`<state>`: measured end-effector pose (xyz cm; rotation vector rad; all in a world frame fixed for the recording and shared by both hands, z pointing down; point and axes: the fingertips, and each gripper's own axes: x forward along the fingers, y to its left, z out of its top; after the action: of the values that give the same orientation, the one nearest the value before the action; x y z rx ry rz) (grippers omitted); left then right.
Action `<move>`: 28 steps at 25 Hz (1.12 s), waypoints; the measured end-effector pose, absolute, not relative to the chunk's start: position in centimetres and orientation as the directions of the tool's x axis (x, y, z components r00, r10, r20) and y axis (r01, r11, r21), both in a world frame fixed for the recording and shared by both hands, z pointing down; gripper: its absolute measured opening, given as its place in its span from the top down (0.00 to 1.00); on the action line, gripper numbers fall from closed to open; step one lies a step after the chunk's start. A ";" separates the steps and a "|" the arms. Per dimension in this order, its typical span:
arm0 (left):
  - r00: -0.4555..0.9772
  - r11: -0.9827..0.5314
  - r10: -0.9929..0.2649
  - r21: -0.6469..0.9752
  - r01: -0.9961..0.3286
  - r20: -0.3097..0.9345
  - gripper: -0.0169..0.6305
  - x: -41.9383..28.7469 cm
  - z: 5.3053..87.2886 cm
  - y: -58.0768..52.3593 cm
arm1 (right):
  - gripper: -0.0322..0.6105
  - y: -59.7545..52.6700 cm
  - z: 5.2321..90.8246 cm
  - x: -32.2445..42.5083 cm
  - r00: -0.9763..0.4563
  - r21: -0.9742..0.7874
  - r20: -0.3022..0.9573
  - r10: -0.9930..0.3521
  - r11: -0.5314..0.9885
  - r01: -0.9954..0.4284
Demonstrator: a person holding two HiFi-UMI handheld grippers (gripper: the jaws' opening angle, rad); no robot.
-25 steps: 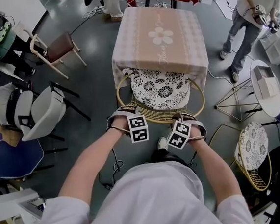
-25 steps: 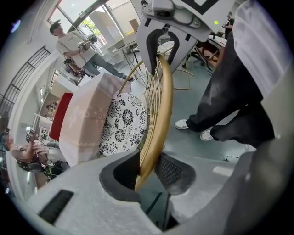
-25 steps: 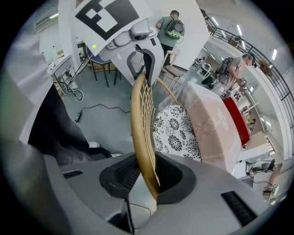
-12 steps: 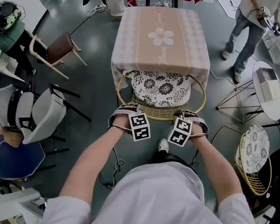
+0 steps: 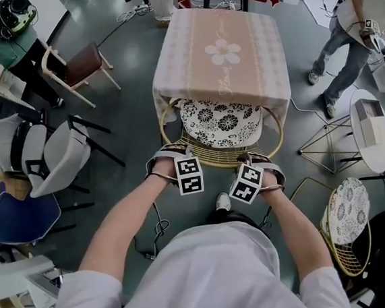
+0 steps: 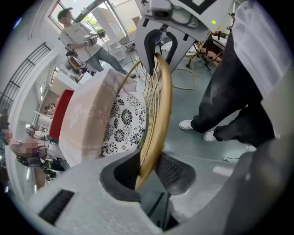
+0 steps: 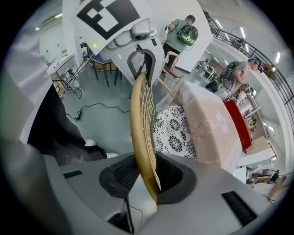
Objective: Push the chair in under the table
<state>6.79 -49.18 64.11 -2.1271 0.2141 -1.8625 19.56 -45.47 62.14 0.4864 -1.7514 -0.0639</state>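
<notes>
A wicker chair with a black-and-white flowered cushion (image 5: 220,121) stands partly under the table (image 5: 220,49), which has a pink cloth. Both grippers clamp the chair's curved back rim (image 5: 213,160) from above. My left gripper (image 5: 172,153) is shut on its left part, and the rim (image 6: 158,110) runs between the pads of that gripper (image 6: 147,167). My right gripper (image 5: 255,159) holds the right part. Its jaws have just been opening a little, but the rim (image 7: 140,119) still sits pressed between this gripper's (image 7: 144,176) pads.
To the left are a wooden chair (image 5: 79,66), white chairs (image 5: 63,152) and a blue seat (image 5: 22,217). To the right stand a wire frame (image 5: 327,140), a round white table (image 5: 369,126) and a second wicker chair (image 5: 347,216). People stand at the top left (image 5: 11,32) and top right (image 5: 362,18).
The chair has slid a little farther under the table, both grippers going with it. The tablecloth now hides more of the cushion. The people at the back have shifted.
</notes>
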 end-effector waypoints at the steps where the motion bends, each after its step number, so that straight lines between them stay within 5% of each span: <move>1: 0.147 -0.941 -0.313 -0.327 0.086 0.938 0.83 6.8 64.1 -49.1 | 0.82 -45.4 62.2 19.5 -0.155 0.307 0.920 -0.360 0.908 -0.284; 13: 0.181 -0.920 -0.389 -0.389 -0.033 0.903 0.80 6.8 62.9 -48.8 | 0.78 -45.1 60.7 18.9 -0.136 0.380 0.877 -0.462 0.838 -0.391; 28: 0.383 -0.851 -0.460 -0.276 -0.446 0.801 0.79 7.5 57.3 -46.6 | 0.77 -43.5 56.6 17.8 -0.202 0.310 0.788 -0.582 0.657 -0.687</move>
<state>7.53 -46.60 57.32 -2.6002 0.8520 -1.5131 17.81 -43.47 56.61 1.0017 -1.8860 0.1335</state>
